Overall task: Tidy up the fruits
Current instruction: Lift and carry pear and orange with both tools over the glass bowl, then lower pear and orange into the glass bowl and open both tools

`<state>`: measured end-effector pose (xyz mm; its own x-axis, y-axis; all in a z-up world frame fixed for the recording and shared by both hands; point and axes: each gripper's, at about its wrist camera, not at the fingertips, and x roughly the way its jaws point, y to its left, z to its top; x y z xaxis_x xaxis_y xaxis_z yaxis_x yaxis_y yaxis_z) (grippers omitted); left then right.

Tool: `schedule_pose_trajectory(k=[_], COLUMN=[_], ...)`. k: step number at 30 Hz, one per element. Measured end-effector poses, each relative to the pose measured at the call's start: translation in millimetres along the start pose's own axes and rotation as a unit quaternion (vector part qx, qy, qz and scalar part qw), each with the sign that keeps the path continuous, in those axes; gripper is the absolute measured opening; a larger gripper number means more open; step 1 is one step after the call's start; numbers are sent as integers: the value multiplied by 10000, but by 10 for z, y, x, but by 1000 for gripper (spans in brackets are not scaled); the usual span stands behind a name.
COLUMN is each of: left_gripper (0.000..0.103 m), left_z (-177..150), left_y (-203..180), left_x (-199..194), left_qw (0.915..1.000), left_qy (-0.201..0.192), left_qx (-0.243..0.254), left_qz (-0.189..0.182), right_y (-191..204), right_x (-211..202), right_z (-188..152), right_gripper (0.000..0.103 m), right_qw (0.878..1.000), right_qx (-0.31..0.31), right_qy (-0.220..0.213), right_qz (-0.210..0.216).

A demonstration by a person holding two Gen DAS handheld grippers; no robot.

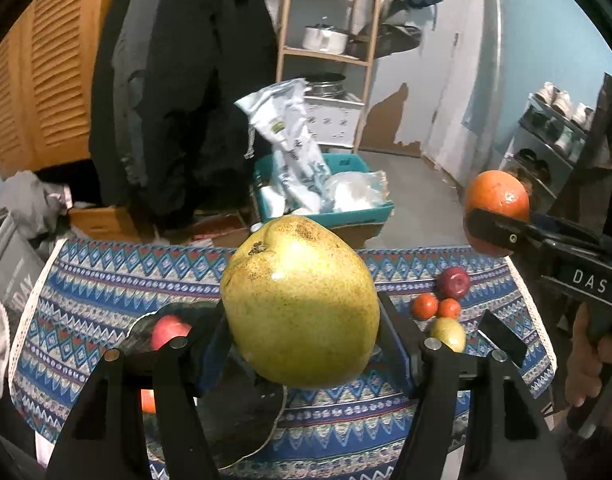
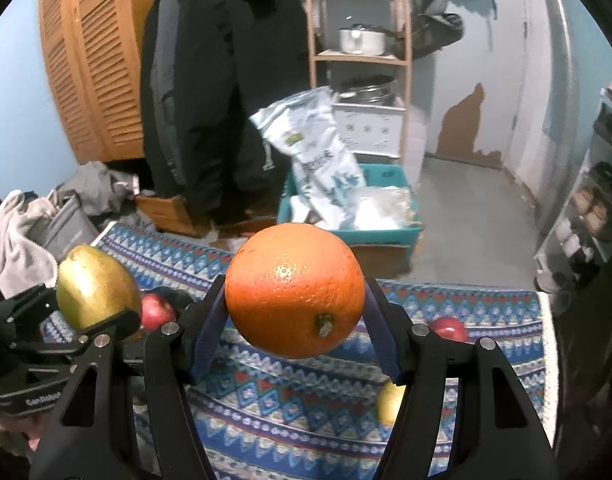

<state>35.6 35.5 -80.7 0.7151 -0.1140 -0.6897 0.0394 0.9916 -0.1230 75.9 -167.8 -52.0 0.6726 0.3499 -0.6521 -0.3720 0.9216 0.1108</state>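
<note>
My left wrist camera looks forward along its fingers, very near the pear (image 1: 302, 304) they carry, angled down over the patterned cloth (image 1: 106, 280) toward the far wooden shelf (image 1: 329, 52). My right wrist camera faces the same way from a spot further right, just as near its orange (image 2: 296, 290). Each view catches the other's fruit at its edge. Both share the cloth, the teal crate (image 2: 389, 232), the dark coat (image 2: 226, 80) and the louvered doors (image 1: 54, 80).

Speckled yellow-green pear (image 1: 300, 304) held aloft, calyx up-left; glossy orange (image 2: 294, 290) likewise, stem toward camera.
</note>
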Motion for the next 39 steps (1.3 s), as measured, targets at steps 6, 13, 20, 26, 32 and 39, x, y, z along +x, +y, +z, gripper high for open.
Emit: schedule_pose_trajectory(k=[6,13,20,26,32,39], left_gripper=[68,68,68,68,68,68], left_z=[-111,-243,-355,-488,-688,-922], left_y=[275,607,881,1022,1125,1223], left_x=[104,205,257,359,573,811], left_qw=[9994,9974,9945,9923,9879,9801], left_qy=[188,399,556,734,1075,1527], left_qx=[-218,-470,-706,-800,-847,-912], left_qz=[193,385,539,593,733,887], right_y=[246,559,849,1016,1142,1262], right_x=[252,546,777,1002,1286,1571], right_z=[36,73,76,27,-84,-244], right_gripper=[65,65,65,65,65,65], right_qw=[9996,9980,9958,9934,9897,9844], right_qx=[-35,-91,-246,-328,-396,-417], right_qy=[178,379,585,796,1052,1395], right_qz=[233,501,665,757,889,988])
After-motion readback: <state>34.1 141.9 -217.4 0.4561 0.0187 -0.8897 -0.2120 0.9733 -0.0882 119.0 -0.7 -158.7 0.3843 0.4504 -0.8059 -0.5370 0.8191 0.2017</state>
